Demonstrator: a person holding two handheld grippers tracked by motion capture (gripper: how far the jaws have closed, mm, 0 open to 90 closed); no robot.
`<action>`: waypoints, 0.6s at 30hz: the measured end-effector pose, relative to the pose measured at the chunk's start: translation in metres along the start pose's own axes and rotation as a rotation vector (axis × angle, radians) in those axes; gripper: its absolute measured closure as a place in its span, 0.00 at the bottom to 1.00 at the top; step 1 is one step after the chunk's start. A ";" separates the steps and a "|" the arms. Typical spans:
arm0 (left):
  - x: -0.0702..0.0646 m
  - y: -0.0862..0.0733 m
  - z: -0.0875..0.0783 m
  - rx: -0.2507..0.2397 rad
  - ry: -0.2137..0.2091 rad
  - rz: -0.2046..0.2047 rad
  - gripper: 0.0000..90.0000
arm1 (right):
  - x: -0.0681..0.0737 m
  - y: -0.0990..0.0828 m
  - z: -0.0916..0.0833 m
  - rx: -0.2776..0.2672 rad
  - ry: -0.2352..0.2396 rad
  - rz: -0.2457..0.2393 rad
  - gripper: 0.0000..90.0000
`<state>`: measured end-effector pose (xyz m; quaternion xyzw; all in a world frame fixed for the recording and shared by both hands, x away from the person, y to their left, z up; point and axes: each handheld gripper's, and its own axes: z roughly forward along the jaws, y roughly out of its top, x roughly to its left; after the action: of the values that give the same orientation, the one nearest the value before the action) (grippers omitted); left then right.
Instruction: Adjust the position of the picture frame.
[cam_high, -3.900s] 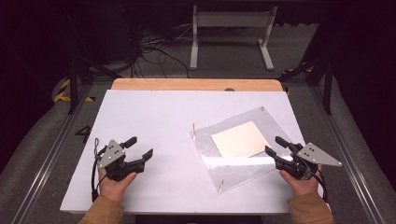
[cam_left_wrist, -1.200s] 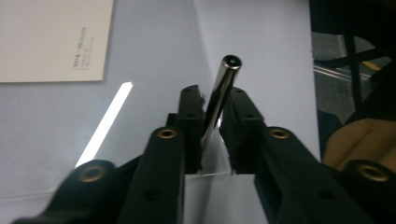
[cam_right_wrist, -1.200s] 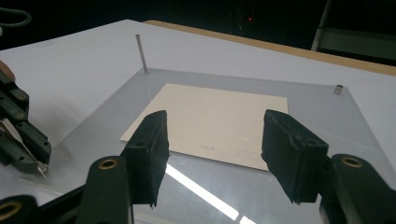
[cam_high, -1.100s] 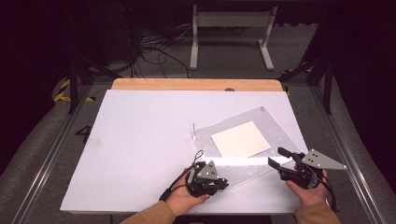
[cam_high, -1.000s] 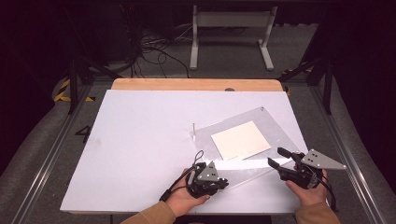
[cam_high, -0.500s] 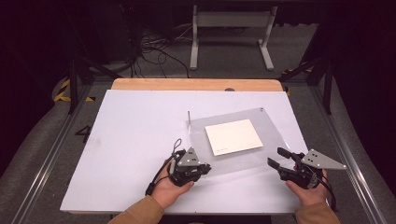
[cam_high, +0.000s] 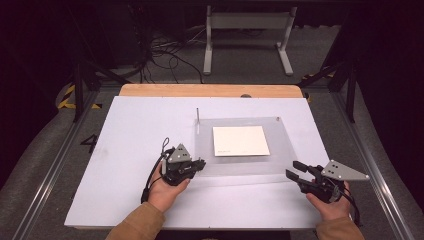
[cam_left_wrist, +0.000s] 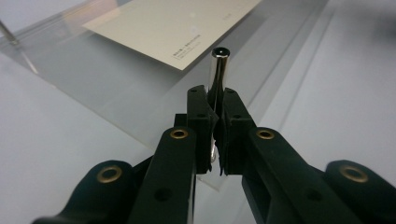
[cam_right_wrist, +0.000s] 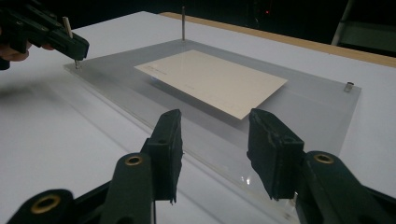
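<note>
acrylic plate (cam_high: 280, 150) w/ the cream card (cam_high: 240, 140) now sits square to the table edge; a sec ago it lay skewed, so you've swung it round by the corner pin (cam_left_wrist: 217, 70), alignment looks about done. your left gripper (cam_high: 199, 165) is clamped on that pin at the plate's 7 o'clock corner, hand low. right gripper (cam_high: 295, 170), at 5 o'clock, has just been closing, nothing pinched, jaws apart.
</note>
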<state>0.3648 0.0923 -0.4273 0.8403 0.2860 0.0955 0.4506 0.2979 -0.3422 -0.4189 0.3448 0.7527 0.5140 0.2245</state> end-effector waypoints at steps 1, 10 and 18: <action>0.002 -0.001 0.000 -0.001 0.011 -0.017 0.94 | 0.000 0.000 0.000 0.002 -0.002 0.000 0.61; 0.023 -0.005 0.006 0.007 0.150 -0.100 0.94 | -0.001 0.002 0.001 0.025 -0.007 -0.006 0.63; 0.041 -0.015 0.014 0.060 0.154 -0.192 0.91 | 0.000 0.002 0.003 0.053 -0.026 -0.028 0.66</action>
<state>0.3988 0.1119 -0.4514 0.8123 0.4018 0.1077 0.4088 0.3008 -0.3403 -0.4181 0.3466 0.7678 0.4861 0.2324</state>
